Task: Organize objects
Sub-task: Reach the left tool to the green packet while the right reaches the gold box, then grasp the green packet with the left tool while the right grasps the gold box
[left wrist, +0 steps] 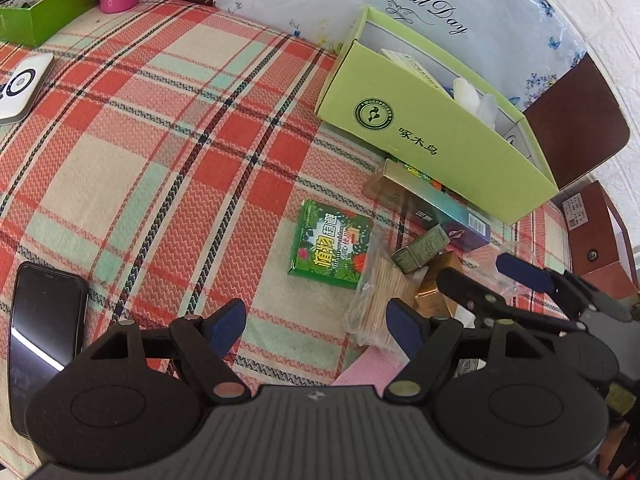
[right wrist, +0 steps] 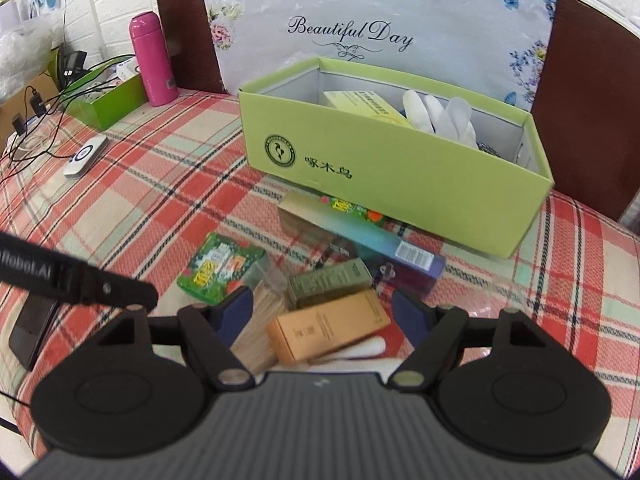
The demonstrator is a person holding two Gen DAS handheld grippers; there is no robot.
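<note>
An open light-green box [right wrist: 400, 172] stands on the plaid cloth and holds a yellow packet [right wrist: 364, 106] and white gloves [right wrist: 440, 114]; it also shows in the left wrist view [left wrist: 432, 140]. In front of it lie a green printed box [left wrist: 332, 244], a long teal-purple box [right wrist: 360, 236], an olive box [right wrist: 330, 284], an orange box [right wrist: 328, 326] and a bag of toothpicks [left wrist: 380, 300]. My right gripper [right wrist: 324, 314] is open, its jaws either side of the orange box. My left gripper [left wrist: 316, 326] is open and empty over bare cloth, left of the toothpicks.
A black phone [left wrist: 44, 332] lies at the near left. A white device [right wrist: 86, 156], a pink bottle [right wrist: 152, 60] and a darker green box with cables [right wrist: 108, 100] stand at the far left. A floral "Beautiful Day" bag [right wrist: 352, 32] and chairs back the table.
</note>
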